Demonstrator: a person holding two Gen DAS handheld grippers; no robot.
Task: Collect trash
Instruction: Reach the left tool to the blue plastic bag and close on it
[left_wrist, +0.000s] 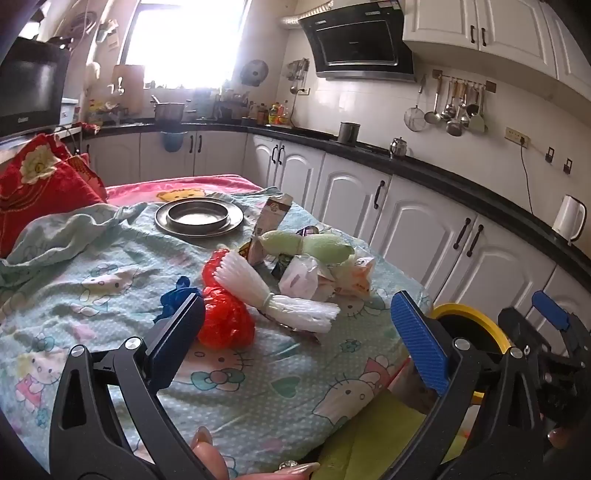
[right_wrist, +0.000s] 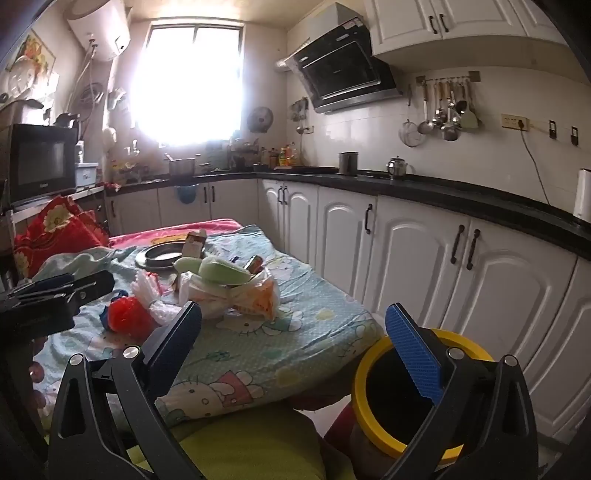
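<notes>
Your left gripper, fingers spread and empty, sits just short of the red plastic bag and white foam net, whose long axis runs left-far to right-near. Your right gripper, also spread, hangs nearer the yellow-rimmed bin.

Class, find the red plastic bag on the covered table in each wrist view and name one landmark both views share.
Left wrist view: the red plastic bag lies centre-left, just right of the near finger, touching the white foam netting.
Right wrist view: the red plastic bag shows smaller, left of centre, beside the same netting.
Shared landmark: the round metal plate farther back on the table.
</notes>
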